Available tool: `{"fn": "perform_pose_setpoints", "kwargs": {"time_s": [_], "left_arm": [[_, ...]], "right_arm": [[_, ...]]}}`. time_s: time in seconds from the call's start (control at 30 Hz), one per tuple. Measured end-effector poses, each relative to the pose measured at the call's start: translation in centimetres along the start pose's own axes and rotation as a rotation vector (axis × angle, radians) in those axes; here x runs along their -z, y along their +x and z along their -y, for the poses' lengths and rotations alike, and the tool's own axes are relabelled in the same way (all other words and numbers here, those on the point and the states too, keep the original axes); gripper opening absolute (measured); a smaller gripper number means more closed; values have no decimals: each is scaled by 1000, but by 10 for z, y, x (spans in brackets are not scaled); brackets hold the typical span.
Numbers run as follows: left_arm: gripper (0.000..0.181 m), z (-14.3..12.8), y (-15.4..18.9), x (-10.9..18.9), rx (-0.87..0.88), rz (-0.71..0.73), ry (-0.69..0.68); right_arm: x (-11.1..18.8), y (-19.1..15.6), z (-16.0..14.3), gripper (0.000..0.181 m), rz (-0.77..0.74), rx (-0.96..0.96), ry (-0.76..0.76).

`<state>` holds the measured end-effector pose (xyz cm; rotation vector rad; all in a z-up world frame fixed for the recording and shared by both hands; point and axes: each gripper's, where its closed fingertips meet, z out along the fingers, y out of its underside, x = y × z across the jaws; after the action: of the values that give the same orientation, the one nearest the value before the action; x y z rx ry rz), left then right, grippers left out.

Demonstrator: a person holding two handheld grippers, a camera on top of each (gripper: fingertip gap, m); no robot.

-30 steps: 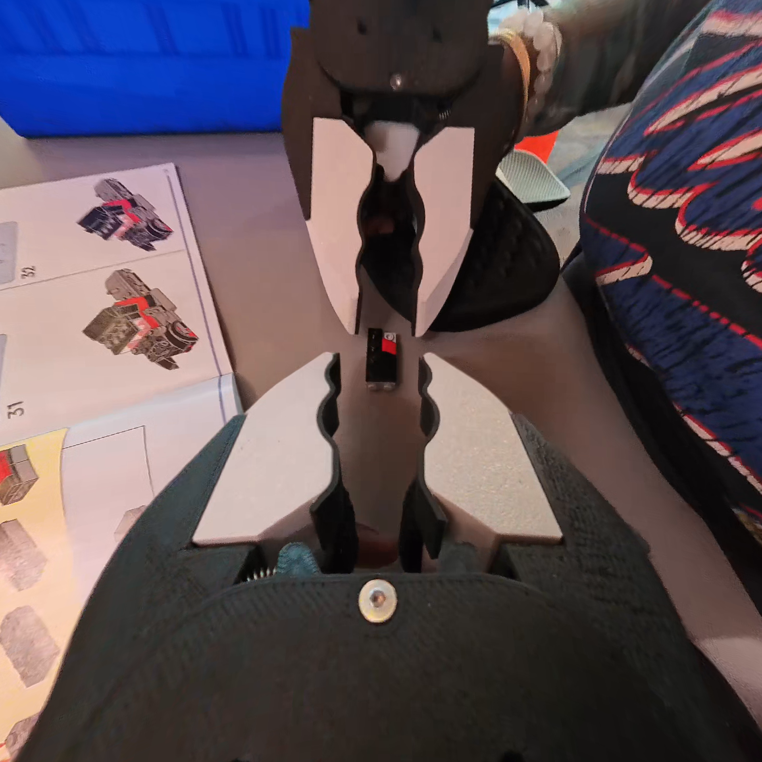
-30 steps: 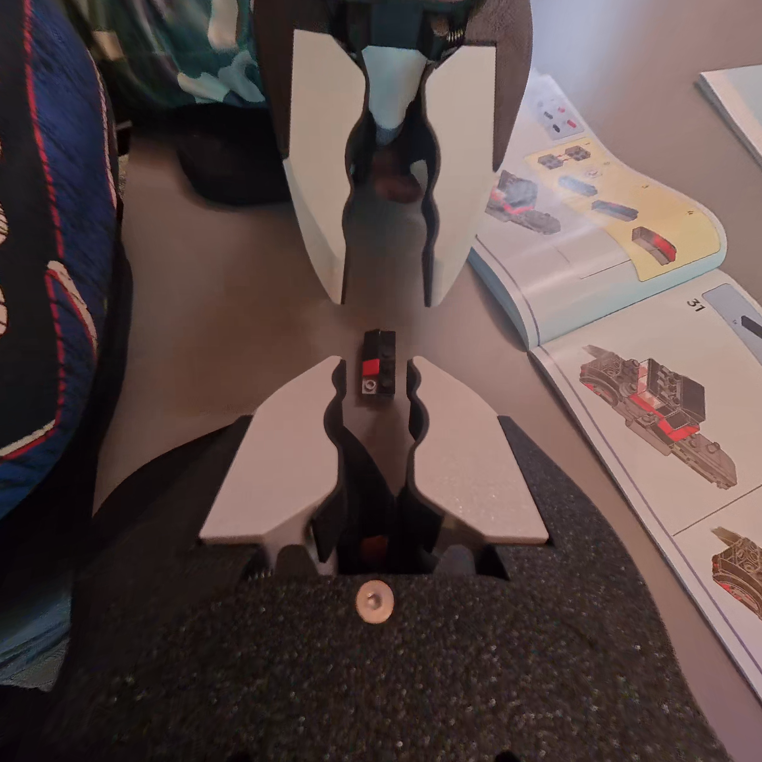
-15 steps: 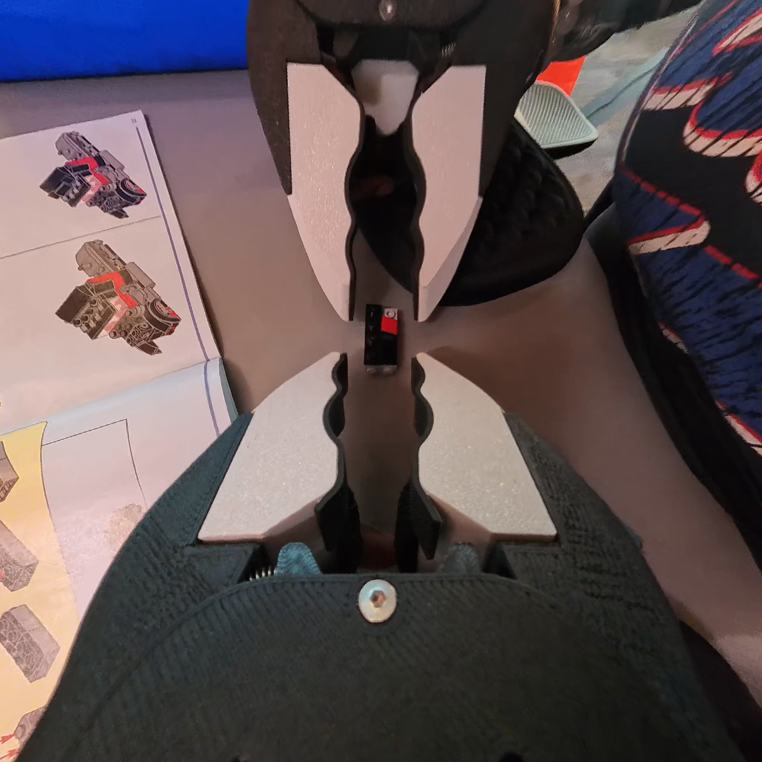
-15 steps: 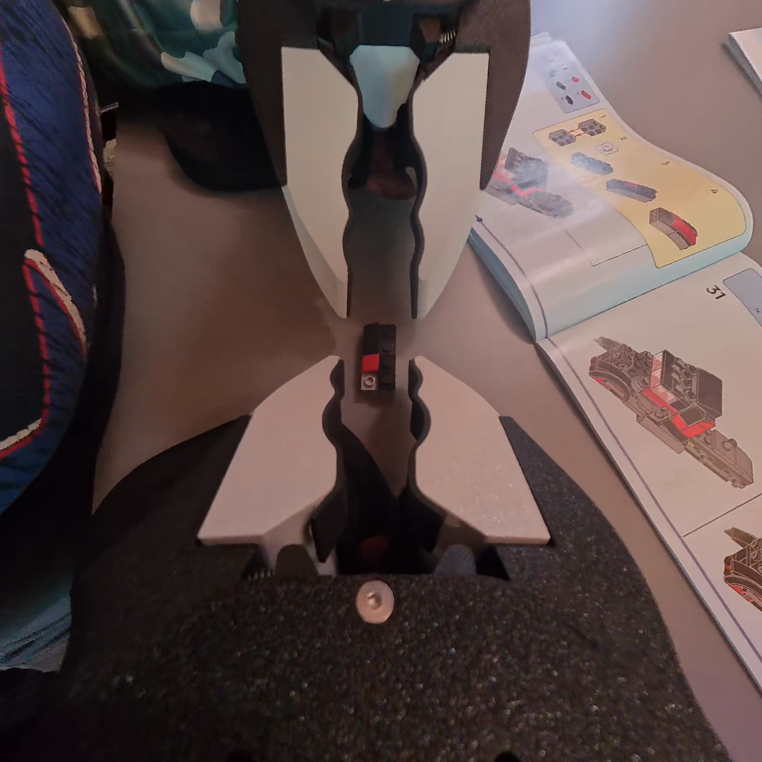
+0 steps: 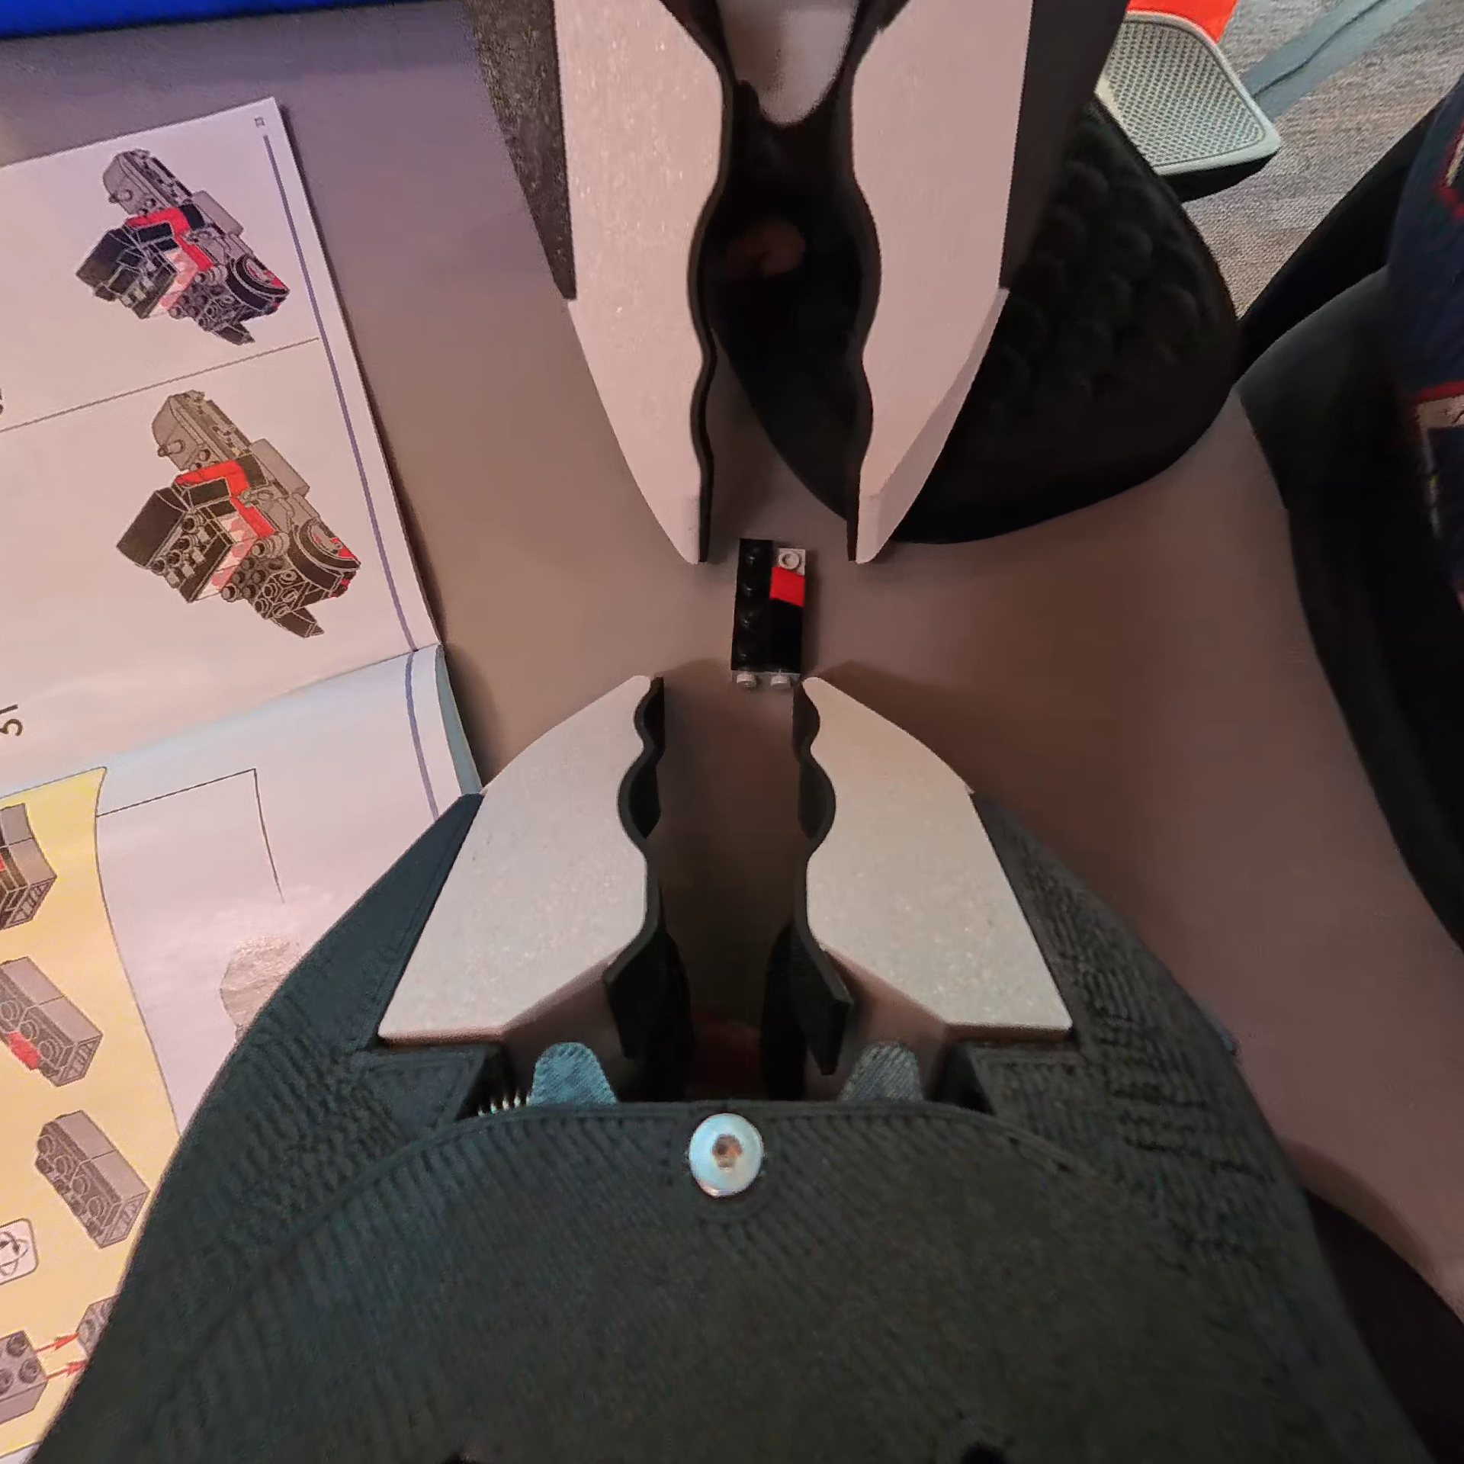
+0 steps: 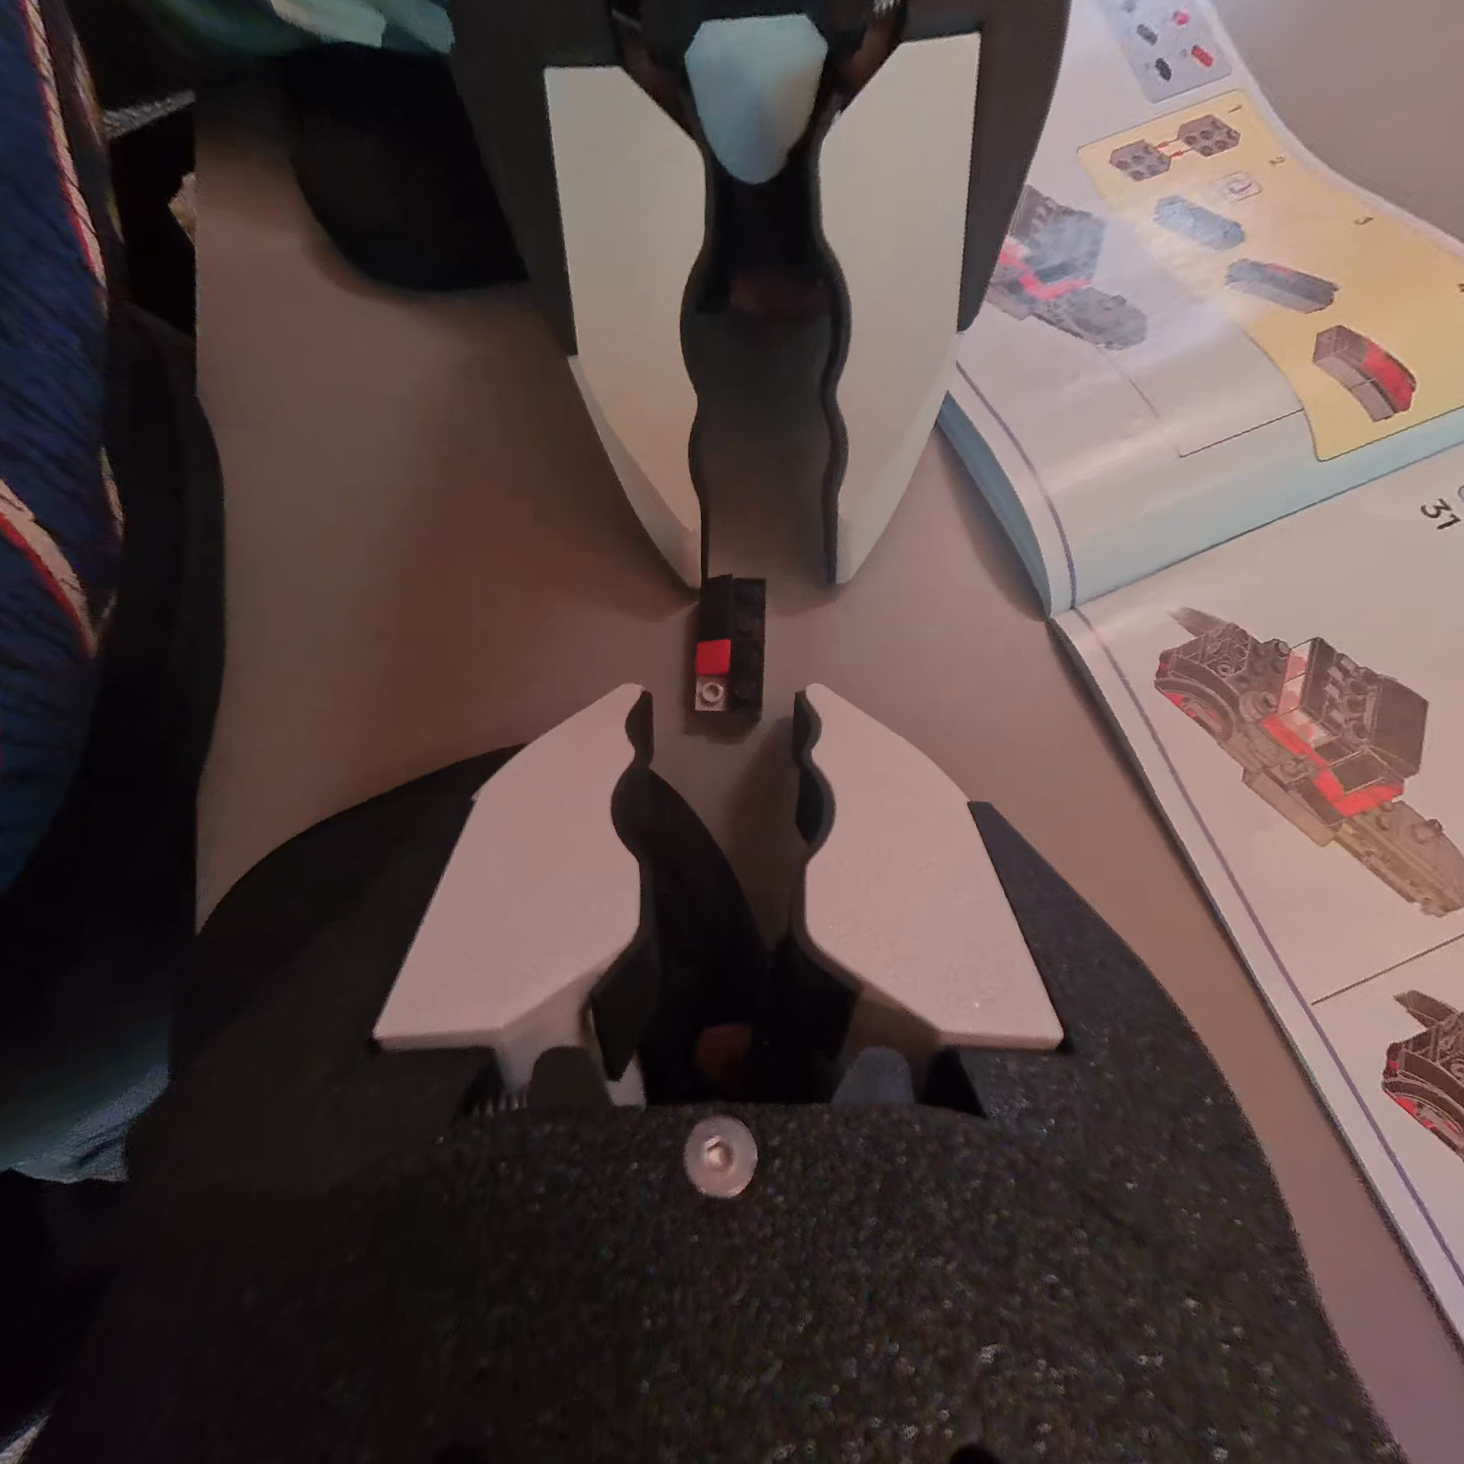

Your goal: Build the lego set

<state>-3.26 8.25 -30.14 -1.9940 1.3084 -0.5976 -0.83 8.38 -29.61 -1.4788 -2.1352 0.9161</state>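
A small black lego piece [image 5: 772,622] with a red patch and a grey stud lies on the grey table, between the two grippers that face each other tip to tip. My left gripper [image 5: 727,689] is open, its tips just short of the near end of the piece. In the right wrist view the same piece [image 6: 730,646] lies just ahead of my open right gripper [image 6: 722,697]. Each view shows the other gripper opposite, also open: the right one [image 5: 780,550] and the left one [image 6: 764,574]. Neither holds the piece.
An open instruction booklet lies beside the grippers, to the left in the left wrist view [image 5: 198,475] and to the right in the right wrist view [image 6: 1267,634]. A person in blue, red and white patterned clothing [image 5: 1410,396] sits close by. A blue bin edge shows at the far left top. The grippers are tip to tip, or close to it.
Both grippers have closed in on the piece from opposite ends, so the gap between their tips has shrunk. The piece has stayed on the table. Both grippers stay open.
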Motion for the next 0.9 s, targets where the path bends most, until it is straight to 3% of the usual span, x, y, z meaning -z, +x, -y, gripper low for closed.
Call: {"fn": "perform_pose_setpoints", "kwargs": {"time_s": [0.2,0.33,0.4,0.47,0.53,0.63,0.73,0.9], "left_arm": [[27,0,5,0,-34,-16,2],[27,0,-5,0,4,32,2],[26,0,-20,0,80,113,2],[25,-2,-41,3,162,230,1],[25,-4,-45,7,169,261,8],[25,1,-45,17,134,309,55],[26,9,-35,23,55,308,85],[30,1,-19,7,-37,215,-19]], "right_arm": [[-6,1,-3,18,-16,65,-55],[-5,8,-3,17,-34,33,-64],[-5,12,-3,18,-81,-32,-76],[-8,-2,1,19,-36,-118,-84],[-11,-19,5,25,25,-135,-88],[-4,-14,10,27,1,-82,-45],[7,7,10,29,-39,-50,6],[-1,19,7,46,-41,-221,-17]]}}
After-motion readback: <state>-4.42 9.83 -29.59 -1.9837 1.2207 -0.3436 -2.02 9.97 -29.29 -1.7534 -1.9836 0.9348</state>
